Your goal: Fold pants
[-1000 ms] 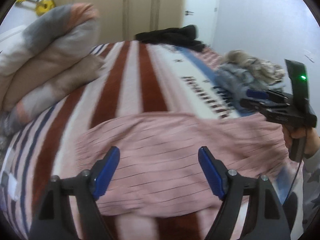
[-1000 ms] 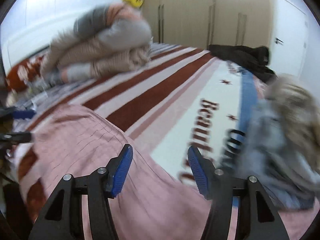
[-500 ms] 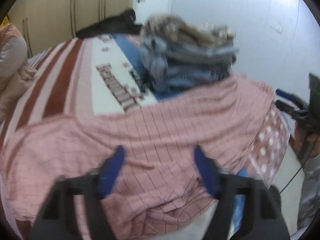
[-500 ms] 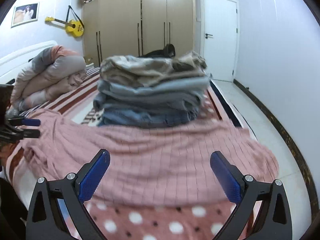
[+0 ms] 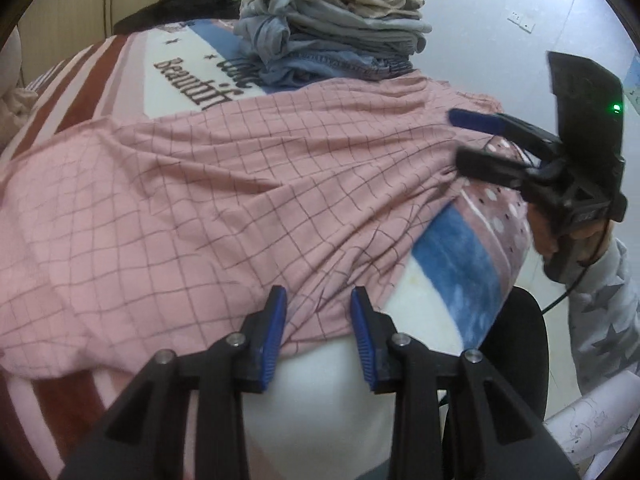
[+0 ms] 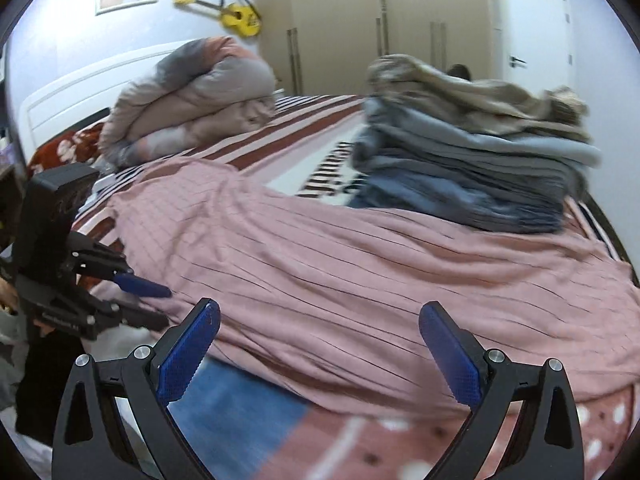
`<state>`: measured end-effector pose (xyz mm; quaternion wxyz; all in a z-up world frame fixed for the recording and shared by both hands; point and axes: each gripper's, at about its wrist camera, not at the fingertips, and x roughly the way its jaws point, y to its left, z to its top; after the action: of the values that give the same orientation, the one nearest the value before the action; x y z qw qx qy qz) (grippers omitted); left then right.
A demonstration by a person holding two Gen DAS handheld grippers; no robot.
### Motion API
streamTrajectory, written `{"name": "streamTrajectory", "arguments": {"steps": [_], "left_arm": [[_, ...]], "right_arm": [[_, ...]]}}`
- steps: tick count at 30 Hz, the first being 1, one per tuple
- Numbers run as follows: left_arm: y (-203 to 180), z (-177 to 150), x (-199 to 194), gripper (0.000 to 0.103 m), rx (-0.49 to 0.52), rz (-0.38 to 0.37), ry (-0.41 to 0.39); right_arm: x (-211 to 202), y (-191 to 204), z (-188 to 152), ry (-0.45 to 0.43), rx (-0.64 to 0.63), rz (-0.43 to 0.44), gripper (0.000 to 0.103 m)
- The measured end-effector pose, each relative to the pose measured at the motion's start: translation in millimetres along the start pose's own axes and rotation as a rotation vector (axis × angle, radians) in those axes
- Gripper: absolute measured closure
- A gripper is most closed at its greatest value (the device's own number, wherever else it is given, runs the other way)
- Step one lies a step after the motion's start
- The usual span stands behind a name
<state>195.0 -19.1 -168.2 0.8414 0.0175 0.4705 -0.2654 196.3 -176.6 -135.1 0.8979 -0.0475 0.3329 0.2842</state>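
Pink grid-checked cotton pants (image 5: 224,200) lie spread ahead of me, their near hem between my left gripper (image 5: 318,336)'s closing pads, while my right gripper (image 6: 320,356) gapes wide above them.

Left claw (image 5: 318,322) narrowed around pants (image 5: 200,200) hem; right claw (image 6: 320,352) opened wide, moved to edge.

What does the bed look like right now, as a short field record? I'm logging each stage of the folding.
pants: pink checked pants spread across the bed, not folded
left hand-held gripper: jaws have just been closing, the pants' near edge between them, pads not yet pressing
right hand-held gripper: open wide above the pants' edge, holding nothing
pile of folded clothes: behind the pants
duvet: bundled by the headboard
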Motion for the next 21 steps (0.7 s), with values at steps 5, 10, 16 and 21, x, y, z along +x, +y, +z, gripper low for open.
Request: {"name": "streamTrajectory", "arguments": {"steps": [5,10,16,21], "left_arm": [[5.8,3.9,-32.9,0.051,0.005,0.028,-0.107],[23.0,0.7,-21.0,0.051,-0.031,0.019,-0.095],[28.0,4.3,-6.1,0.051,-0.02,0.013,-0.077],[36.0,-5.7,-3.2,0.051,-0.049,-0.022,-0.06]], "right_arm": [[20.6,26.4,9.4,0.02,-0.046,0.016,0.024],[31.2,42.4,0.9,0.051,-0.058,0.132,0.064],[36.4,63.1,-5.5,0.11,-0.137,0.215,0.067],[52.4,63.6,-7.9,0.173,-0.129,0.182,0.066]]}}
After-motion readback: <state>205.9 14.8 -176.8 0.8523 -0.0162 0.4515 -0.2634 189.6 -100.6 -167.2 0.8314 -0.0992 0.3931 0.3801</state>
